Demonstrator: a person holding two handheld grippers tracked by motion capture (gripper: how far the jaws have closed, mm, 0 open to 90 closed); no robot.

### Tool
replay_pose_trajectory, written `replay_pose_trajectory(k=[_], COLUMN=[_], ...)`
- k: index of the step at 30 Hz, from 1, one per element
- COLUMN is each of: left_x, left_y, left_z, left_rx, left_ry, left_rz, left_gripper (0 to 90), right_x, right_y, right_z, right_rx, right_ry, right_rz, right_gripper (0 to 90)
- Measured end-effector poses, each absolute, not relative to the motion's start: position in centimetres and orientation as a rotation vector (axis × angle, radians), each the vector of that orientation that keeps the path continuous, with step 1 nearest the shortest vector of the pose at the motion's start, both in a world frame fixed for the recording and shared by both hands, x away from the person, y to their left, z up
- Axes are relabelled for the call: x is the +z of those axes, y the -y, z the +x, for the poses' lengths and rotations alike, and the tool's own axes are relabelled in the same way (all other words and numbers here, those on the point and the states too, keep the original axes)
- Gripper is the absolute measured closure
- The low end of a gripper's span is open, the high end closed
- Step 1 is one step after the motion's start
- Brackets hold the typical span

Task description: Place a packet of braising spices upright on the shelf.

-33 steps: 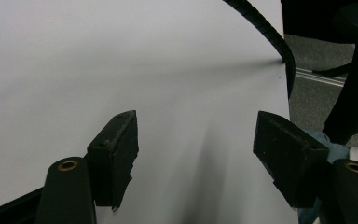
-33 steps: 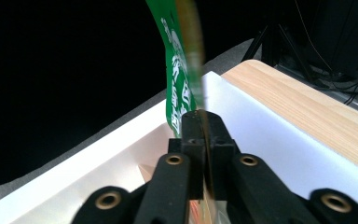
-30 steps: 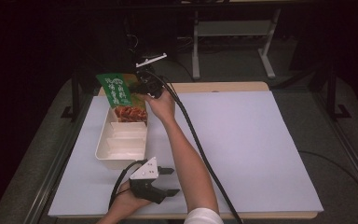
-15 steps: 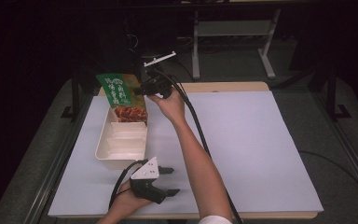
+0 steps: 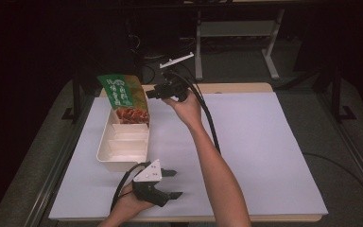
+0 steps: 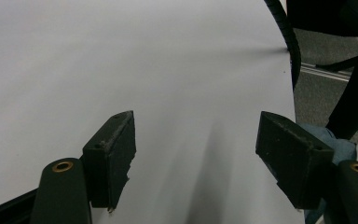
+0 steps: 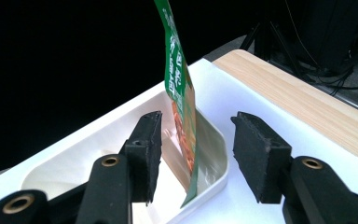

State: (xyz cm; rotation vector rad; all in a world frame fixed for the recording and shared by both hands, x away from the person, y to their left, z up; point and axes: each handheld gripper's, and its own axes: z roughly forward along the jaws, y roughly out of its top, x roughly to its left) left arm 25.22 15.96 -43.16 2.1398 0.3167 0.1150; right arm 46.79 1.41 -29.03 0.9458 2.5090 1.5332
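- Dark room all round; white sheet (image 5: pixel 264 156) over a wooden table (image 5: pixel 246 88), lit from above in the high view.
- Lower left of the high view: the left gripper (image 5: pixel 170 183) rests low over the bare sheet, jaws spread wide with nothing between them, as the left gripper view (image 6: pixel 196 154) confirms.
- Left of centre: a long white tray (image 5: pixel 105 150) with dividers; its nearer compartments look empty.
- Upper left of centre: a green snack packet (image 5: pixel 123 97) stands tilted in the tray's far compartment, its orange-printed lower part down inside, its top leaning out above the rim.
- Centre top: the right gripper (image 5: pixel 152 93) sits just beside the packet, jaws apart and off it. In the right gripper view (image 7: pixel 193 156) the packet (image 7: pixel 179 98) shows edge-on beyond the gap.
- Judgement: the packet looks light, thin and limp, with a glossy film that may slip. Pinching the flat upper seam across its faces seems safest; squeezing the filled middle could crush the contents.
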Motion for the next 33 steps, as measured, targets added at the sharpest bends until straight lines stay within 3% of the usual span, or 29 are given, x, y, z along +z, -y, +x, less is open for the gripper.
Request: replay_pose_trajectory(k=[33], left_x=[-43.2], left_y=[-15.8], left_z=[25.2], left_rx=[0.126], left_ry=[-0.332], left_rz=[2.141], left_gripper=[25.4], right_x=[-29.1], right_y=[5.0], right_z=[43.8], right_rx=[1.523], right_ry=[-2.51], right_rz=[0.996], right_gripper=[38.6])
